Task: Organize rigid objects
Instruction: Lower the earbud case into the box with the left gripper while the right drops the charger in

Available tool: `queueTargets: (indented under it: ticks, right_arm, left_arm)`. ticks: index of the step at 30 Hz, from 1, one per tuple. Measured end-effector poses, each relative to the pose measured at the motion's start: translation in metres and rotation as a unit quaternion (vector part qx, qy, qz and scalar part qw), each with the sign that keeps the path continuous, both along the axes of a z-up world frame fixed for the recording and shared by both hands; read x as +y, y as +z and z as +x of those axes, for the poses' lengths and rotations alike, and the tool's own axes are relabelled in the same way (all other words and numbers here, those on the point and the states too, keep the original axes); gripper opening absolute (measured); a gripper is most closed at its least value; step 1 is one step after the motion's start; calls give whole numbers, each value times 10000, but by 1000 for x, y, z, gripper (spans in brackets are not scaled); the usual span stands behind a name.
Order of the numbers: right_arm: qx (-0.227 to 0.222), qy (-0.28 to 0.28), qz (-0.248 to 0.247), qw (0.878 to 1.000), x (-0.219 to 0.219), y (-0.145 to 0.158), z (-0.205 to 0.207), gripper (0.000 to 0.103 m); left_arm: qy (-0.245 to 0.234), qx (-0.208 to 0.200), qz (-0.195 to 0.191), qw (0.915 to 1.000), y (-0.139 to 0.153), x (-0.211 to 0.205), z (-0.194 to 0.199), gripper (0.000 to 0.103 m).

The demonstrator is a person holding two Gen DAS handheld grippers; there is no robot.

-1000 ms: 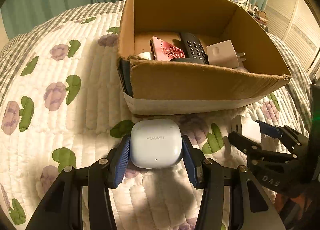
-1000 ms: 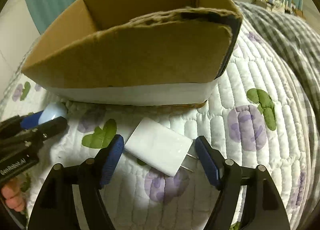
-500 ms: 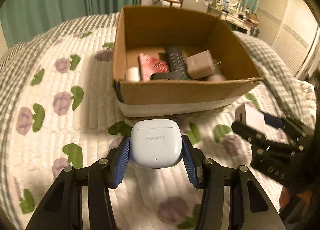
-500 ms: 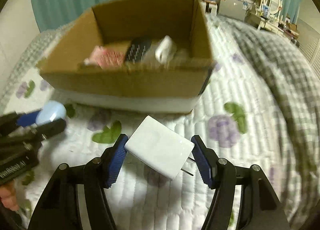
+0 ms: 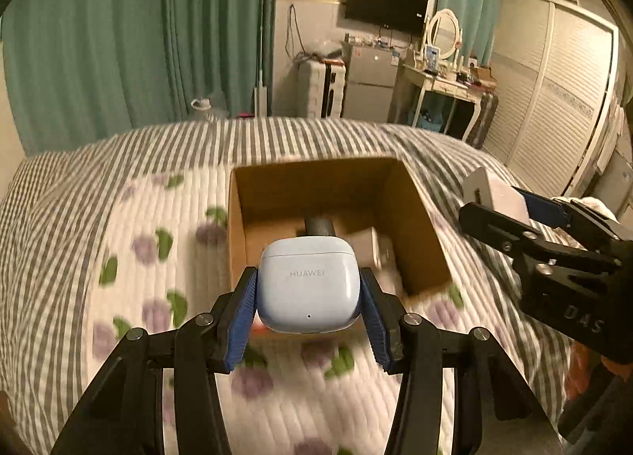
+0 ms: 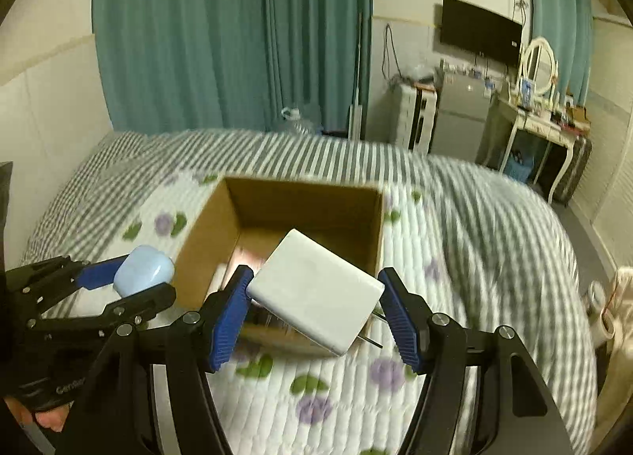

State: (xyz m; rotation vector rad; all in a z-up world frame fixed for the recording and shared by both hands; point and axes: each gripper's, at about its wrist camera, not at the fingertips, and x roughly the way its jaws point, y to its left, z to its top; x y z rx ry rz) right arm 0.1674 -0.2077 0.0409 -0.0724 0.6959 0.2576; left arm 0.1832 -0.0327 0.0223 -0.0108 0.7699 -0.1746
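Both loads lifted off the quilt since a second ago, and now carried high above the bed (image 5: 118,217) toward the cardboard box (image 5: 411,217), which sat close and large in both views then and sits lower and farther now; likely the carry stage, with only the drop left for these two items. On the left, left gripper (image 5: 308,296) pinching the pale blue earbud case (image 5: 308,289) between both blue pads, case upright with its lid seam on top, hanging in front of the box's near wall, so apparently not yet over the opening. Inside the box, a dark item and a pale one dimly visible, blurred by motion, the rest hidden behind the case. Farther right, right gripper (image 6: 316,300) clamped on the white charger (image 6: 316,289), held tilted with its metal prongs poking out at the lower right, hovering at or just over the near rim. Edges to mind: the near wall below both loads and the right wall near the charger. Open quilt to left and right of the box, free air above it, but the two grippers close side by side, so a staggered release probably safer
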Motion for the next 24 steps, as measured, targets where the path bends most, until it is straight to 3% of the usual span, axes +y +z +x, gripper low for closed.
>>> queueTargets:
  ticks: [5, 10, 15, 16, 18, 24]
  right_arm:
    - [-125, -69, 57, 9999, -11, 6, 38, 65]
    - [0, -25, -7, 10000, -18, -14, 64, 65]
    - [132, 8, 30, 9999, -19, -40, 75, 65]
    - [157, 12, 54, 9999, -20, -42, 76, 65]
    - [197, 0, 72, 9998, -21, -46, 78, 65]
    - [142, -25, 48, 9999, -21, -41, 76, 65]
  left_arm:
    - [-42, 219, -12, 9997, -25, -19, 46, 51]
    - [-53, 544, -33, 9985, -67, -32, 66, 51]
    - [-144, 643, 66, 9978, -87, -43, 70, 53]
    - [-138, 634, 64, 9979, -88, -43, 70, 54]
    - [-86, 590, 62, 9982, -84, -41, 69, 65]
    - [162, 145, 116, 9997, -46, -18, 60, 67]
